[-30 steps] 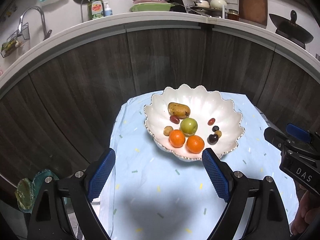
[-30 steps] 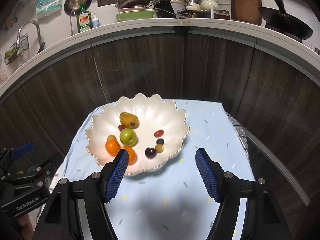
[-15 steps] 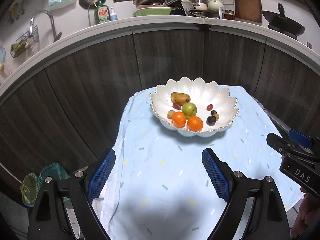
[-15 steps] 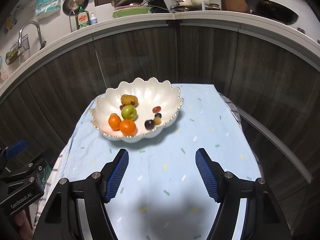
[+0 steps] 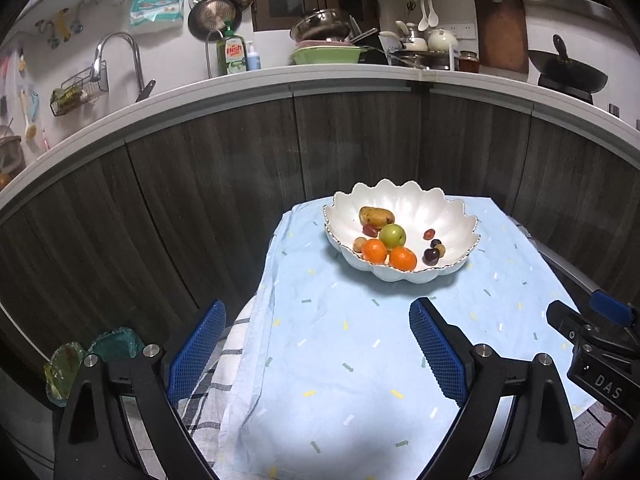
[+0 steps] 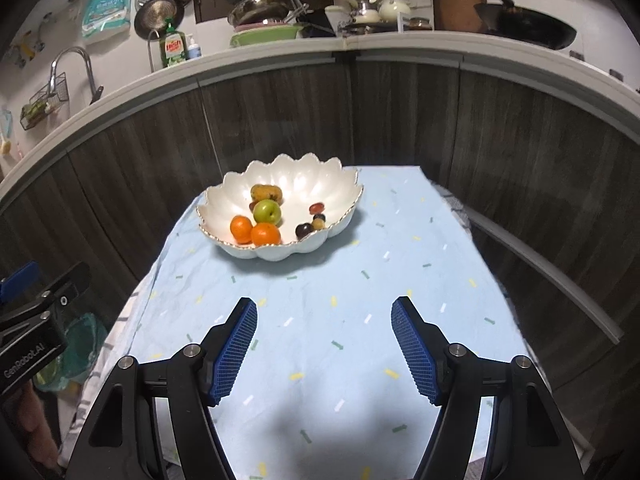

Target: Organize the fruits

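Well beyond the open, empty left hand-held gripper (image 5: 318,354) sits the fruit bowl (image 5: 416,204).

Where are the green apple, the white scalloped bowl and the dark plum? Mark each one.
green apple (image 5: 392,235), left wrist view, middle of its skin.
white scalloped bowl (image 5: 420,204), left wrist view, bare inner wall at the back.
dark plum (image 6: 304,230), right wrist view, centre of the fruit.

We cannot name the small dark fruits (image 5: 431,255) in the bowl (image 5: 408,196); the right gripper (image 5: 592,344) is cut off by the edge.
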